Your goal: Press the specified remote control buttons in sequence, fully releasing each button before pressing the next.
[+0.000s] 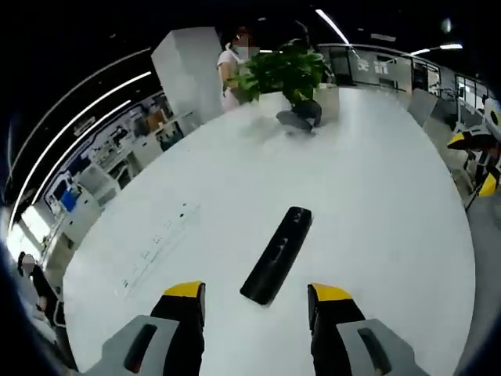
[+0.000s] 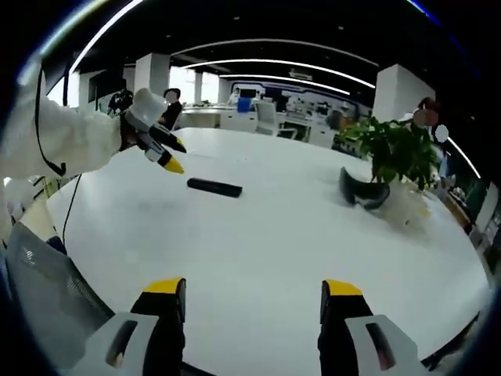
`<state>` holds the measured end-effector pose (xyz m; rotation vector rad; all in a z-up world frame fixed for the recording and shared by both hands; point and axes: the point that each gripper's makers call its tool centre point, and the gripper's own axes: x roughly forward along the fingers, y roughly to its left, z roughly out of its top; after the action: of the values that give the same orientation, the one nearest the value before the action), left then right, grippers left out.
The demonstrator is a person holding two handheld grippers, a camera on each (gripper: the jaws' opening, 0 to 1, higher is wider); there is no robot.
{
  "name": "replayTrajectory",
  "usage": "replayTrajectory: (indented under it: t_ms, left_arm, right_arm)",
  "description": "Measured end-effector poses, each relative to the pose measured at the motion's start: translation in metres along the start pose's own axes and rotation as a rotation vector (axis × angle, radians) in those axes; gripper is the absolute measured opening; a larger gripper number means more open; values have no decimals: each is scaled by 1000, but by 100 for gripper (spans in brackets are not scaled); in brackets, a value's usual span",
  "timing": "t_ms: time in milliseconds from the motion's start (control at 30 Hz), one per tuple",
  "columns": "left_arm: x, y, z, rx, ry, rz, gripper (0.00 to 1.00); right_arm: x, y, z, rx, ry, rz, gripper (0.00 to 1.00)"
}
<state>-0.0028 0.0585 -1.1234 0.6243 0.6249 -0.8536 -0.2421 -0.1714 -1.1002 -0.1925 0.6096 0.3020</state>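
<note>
My left gripper [image 1: 254,304] hovers with its yellow-tipped fingers spread wide, the slim black remote control [image 1: 276,254] lying flat on the round white table [image 1: 391,204] just ahead between them. My right gripper [image 2: 254,301] gapes open too, well back from it.

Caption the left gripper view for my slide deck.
Open left gripper hovering over a black remote on a white table.
</note>
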Motion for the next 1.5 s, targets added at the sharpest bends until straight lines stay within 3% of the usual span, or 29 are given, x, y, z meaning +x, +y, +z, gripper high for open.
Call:
replayTrajectory:
  t_ms: [267,467,767,833,867,1067,1233,1300,1500]
  left_arm:
    - [24,0,-6,82,68,-62,52]
    - [44,-2,-12,152,141,-109,44]
    - [64,-5,-23,168,218,-177,40]
    - [66,-8,-21,140,210,-217,36]
    - [67,-2,-22,150,227,-195,36]
    - [68,-7,-23,139,258,-295,32]
    - [67,-14,-24,196,264,-367,28]
    - [66,-18,-25,164,283,-388,25]
    - [66,-16,-25,179,311,-372,25]
  right_arm:
    - [1,2,-3,-3,15,8,68]
    - [2,3,-4,-6,24,10,68]
    - [3,3,-5,-4,29,16,67]
    - [3,4,-5,-2,29,20,68]
    - [3,4,-5,-1,30,22,68]
    - [3,4,-5,0,32,19,68]
    - [3,5,-5,-6,30,21,68]
    - [3,5,-4,-4,27,21,68]
    - [2,5,-3,-6,17,22,68]
